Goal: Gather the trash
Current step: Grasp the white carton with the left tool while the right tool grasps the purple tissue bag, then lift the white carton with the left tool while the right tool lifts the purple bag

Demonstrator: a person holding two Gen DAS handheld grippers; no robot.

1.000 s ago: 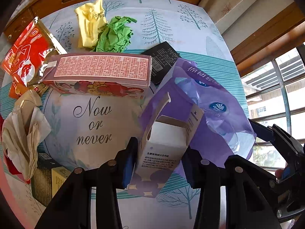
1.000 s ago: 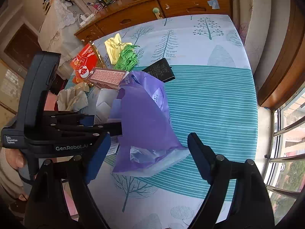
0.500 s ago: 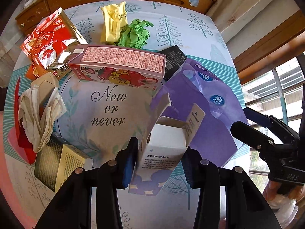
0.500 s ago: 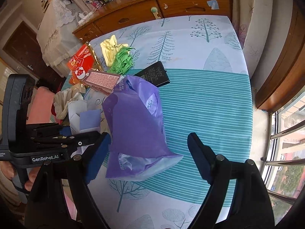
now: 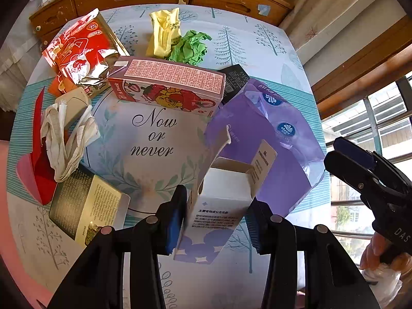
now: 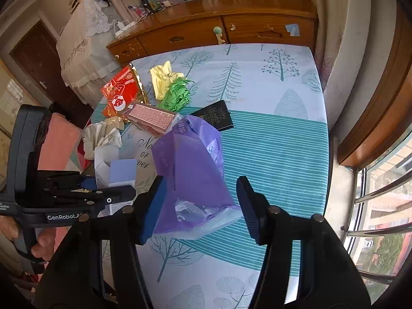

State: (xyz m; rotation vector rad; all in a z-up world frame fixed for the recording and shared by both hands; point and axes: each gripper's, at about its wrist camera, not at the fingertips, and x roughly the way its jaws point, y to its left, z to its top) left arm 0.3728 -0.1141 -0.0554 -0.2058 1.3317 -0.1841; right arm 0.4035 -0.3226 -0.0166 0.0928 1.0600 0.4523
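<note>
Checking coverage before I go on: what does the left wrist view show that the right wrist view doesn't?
Only the left wrist: the left gripper shut on the open white carton, and a black-and-gold box. Only the right wrist: the right gripper closing around the purple bag's end, and the dresser top. Both: purple bag, pink strawberry box, green paper.

four boxes (image 5: 167, 87), two paper wads (image 5: 190, 47), purple bag (image 5: 270, 139).

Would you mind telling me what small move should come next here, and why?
Probably finish closing the right gripper on the purple bag: its jaws are closing with the bag's near end between them, and the left gripper already holds the open white carton beside it.
</note>
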